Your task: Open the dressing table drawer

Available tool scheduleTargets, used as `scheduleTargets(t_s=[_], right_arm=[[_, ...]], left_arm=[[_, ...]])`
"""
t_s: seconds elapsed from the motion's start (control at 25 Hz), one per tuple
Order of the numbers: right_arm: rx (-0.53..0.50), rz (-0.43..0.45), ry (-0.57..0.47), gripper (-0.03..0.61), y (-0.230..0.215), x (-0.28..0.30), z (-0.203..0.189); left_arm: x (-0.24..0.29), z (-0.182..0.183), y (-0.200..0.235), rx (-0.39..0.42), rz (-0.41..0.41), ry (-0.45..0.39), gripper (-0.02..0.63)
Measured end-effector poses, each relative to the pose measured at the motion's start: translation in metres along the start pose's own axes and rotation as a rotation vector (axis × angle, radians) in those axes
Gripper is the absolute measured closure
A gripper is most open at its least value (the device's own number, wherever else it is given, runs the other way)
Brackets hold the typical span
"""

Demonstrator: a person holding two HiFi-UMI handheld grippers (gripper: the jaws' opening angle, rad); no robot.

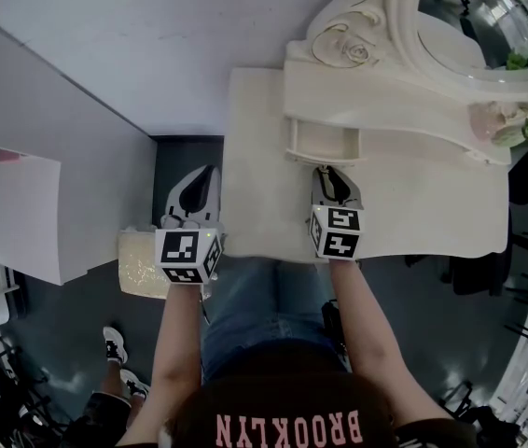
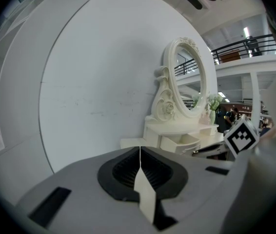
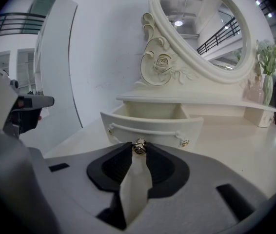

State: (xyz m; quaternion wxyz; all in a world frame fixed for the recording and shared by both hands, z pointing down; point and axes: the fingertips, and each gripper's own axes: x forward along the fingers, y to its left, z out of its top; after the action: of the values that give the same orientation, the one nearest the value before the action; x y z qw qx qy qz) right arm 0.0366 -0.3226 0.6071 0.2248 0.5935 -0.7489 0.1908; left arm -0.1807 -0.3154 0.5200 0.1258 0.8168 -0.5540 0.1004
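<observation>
The cream dressing table [image 1: 413, 208] has a small drawer [image 1: 324, 142] under its mirror shelf, standing pulled out with its inside showing. In the right gripper view the drawer front [image 3: 152, 129] carries a small metal knob [image 3: 139, 146]. My right gripper [image 3: 138, 152] is shut on that knob, straight in front of the drawer [image 1: 332, 172]. My left gripper [image 1: 199, 192] hangs off the table's left edge with its jaws together on nothing [image 2: 139, 151]. It points toward the white wall, with the dressing table [image 2: 177, 135] to its right.
An oval mirror [image 3: 206, 28] in a carved frame rises behind the drawer. A vase of flowers [image 3: 267, 89] stands on the shelf at the right. A cream padded stool [image 1: 141, 265] sits below my left gripper. A white panel [image 1: 21, 194] lies to the left, and another person's shoes [image 1: 115, 345] show at lower left.
</observation>
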Motion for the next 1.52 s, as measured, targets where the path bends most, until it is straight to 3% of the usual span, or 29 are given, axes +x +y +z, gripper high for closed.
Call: scheduleTargets(t_s=[0.52,0.68,0.88,1.28,1.52], right_arm=[[-0.002,0.011,-0.001,0.492,0.001,-0.005,-0.002],[-0.003,0.015,0.014,0.440,0.000,-0.007,-0.006],[0.001,0.022,0.002,0.425,-0.004,-0.014,0.001],[0.011,0.046,-0.021,0.428,-0.017,-0.031,0.027],[0.002,0.055,-0.067,0.481,-0.026,-0.042,0.061]], left_arm=[[-0.004,0.000,-0.003,-0.003,0.007,-0.003,0.607],[-0.006,0.001,-0.006,-0.002,0.007,-0.003,0.608],[-0.006,0.006,-0.009,-0.004,0.012,-0.008,0.609],[-0.007,0.035,-0.022,0.001,0.018,-0.041,0.608],[-0.006,0.064,-0.027,0.008,0.024,-0.081,0.607]])
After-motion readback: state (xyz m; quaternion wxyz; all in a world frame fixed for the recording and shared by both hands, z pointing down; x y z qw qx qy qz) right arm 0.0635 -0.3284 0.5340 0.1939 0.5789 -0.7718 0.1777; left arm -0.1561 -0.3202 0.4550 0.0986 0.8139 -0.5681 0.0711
